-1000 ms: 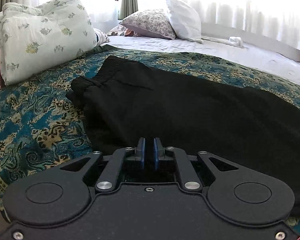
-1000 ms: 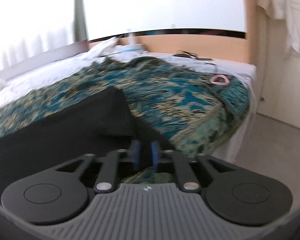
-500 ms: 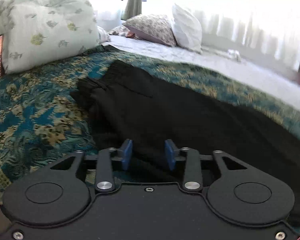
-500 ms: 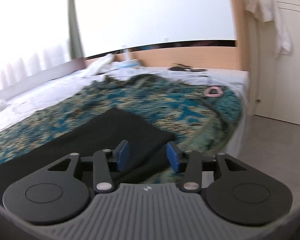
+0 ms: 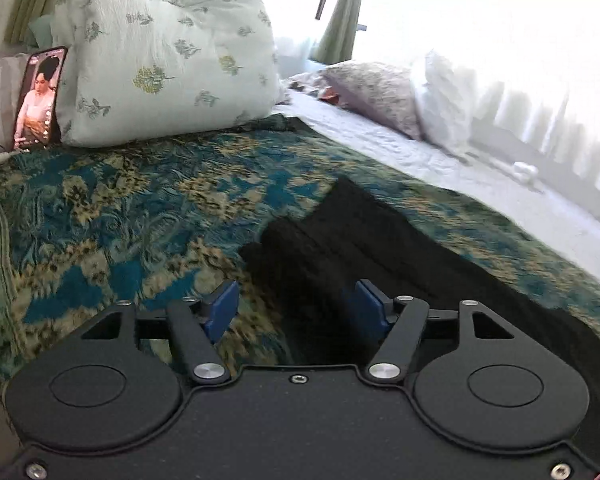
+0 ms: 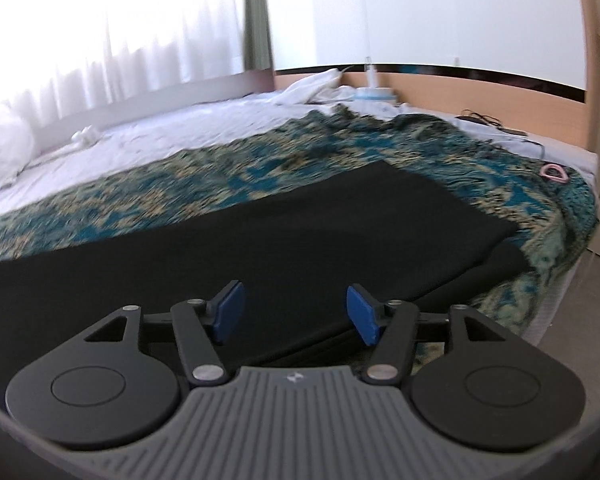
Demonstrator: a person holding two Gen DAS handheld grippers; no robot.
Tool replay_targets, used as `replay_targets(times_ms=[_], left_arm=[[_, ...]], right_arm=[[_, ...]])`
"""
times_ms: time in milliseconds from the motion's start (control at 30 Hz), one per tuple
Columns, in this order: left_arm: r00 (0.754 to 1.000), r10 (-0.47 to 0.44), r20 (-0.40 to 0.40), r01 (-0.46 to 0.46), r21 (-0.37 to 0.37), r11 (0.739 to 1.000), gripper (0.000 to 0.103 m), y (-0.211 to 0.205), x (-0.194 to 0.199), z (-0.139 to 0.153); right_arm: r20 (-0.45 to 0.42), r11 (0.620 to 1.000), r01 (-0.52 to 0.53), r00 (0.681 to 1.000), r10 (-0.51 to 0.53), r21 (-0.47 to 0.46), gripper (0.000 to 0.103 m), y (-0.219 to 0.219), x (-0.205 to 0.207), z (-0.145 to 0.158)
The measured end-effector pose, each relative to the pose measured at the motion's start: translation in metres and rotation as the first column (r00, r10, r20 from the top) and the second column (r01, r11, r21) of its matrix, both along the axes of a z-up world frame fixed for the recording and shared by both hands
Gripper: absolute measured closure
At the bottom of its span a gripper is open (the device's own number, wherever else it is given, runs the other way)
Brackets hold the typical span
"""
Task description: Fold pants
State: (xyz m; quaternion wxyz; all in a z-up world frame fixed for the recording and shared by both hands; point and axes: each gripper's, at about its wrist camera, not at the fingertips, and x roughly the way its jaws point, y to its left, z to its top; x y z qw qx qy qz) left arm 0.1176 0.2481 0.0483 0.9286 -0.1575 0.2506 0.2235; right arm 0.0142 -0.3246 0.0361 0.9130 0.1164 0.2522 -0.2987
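Black pants lie flat on a teal and gold patterned bedspread, folded lengthwise. The waistband end shows in the left wrist view. The leg ends reach toward the bed's corner in the right wrist view. My left gripper is open and empty, just above the waistband's near edge. My right gripper is open and empty, above the near edge of the legs.
A large floral pillow and a phone with a lit screen stand at the back left. More pillows lie by the curtained window. A pink ring lies near the bed's corner; the floor drops off to the right.
Both grippers opened from shut and let go of the pants. Both have pulled back and risen; the left view has swung left, the right view has swung left over the legs.
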Motion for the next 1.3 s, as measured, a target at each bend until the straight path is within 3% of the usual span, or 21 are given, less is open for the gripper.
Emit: replay_targets(times_ms=[67,100,167,367,500,700,867,967,1067,1133,1200,1300], left_arm=[[0.996,0.076,-0.043,-0.076,0.008,0.997,0.049,0.008,0.01,-0.005],[0.994,0.097,-0.054,-0.098,-0.01,0.995,0.065,0.011,0.011,-0.007],[0.992,0.11,-0.064,-0.115,-0.072,0.991,0.08,0.02,0.006,-0.012],[0.999,-0.012,-0.04,0.004,-0.199,0.98,0.076,0.03,-0.009,-0.024],[1.0,0.017,0.013,-0.012,-0.3,0.954,0.064,0.046,0.003,-0.028],[0.999,-0.013,0.035,0.024,-0.336,0.942,0.059,0.058,0.02,-0.032],[0.997,0.01,0.07,0.02,-0.42,0.907,0.059,0.071,0.015,-0.035],[0.994,0.043,0.105,0.007,-0.436,0.9,0.058,0.073,0.004,-0.031],[0.987,0.076,0.138,-0.015,-0.4,0.917,0.058,0.076,-0.003,-0.025],[0.99,0.089,0.108,-0.043,-0.374,0.927,0.059,0.08,0.005,-0.024],[0.993,0.095,0.065,-0.061,-0.399,0.915,0.067,0.087,0.019,-0.03],[0.994,0.096,0.06,-0.06,-0.435,0.898,0.069,0.091,0.032,-0.038]], right_arm=[[-0.01,1.0,-0.014,1.0,0.014,-0.003,0.03,0.008,0.004,-0.002],[-0.014,1.0,-0.021,1.0,0.021,-0.004,0.03,0.012,0.005,-0.003],[-0.023,0.999,-0.033,0.999,0.033,-0.012,0.029,0.018,0.008,-0.005],[-0.058,0.997,-0.06,0.997,0.058,-0.043,0.027,0.032,0.019,-0.013],[-0.063,0.994,-0.094,0.994,0.091,-0.059,0.026,0.044,0.028,-0.013],[-0.082,0.979,-0.162,0.985,0.153,-0.121,0.026,0.067,0.036,-0.013],[-0.098,0.964,-0.211,0.976,0.197,-0.163,0.026,0.085,0.043,-0.011],[-0.098,0.956,-0.231,0.971,0.216,-0.182,0.025,0.094,0.047,-0.01],[-0.092,0.95,-0.246,0.968,0.233,-0.19,0.025,0.101,0.051,-0.008],[-0.097,0.947,-0.256,0.966,0.241,-0.196,0.025,0.105,0.053,-0.01],[-0.118,0.94,-0.266,0.962,0.246,-0.214,0.025,0.11,0.057,-0.013],[-0.137,0.932,-0.279,0.958,0.253,-0.232,0.025,0.113,0.058,-0.016]])
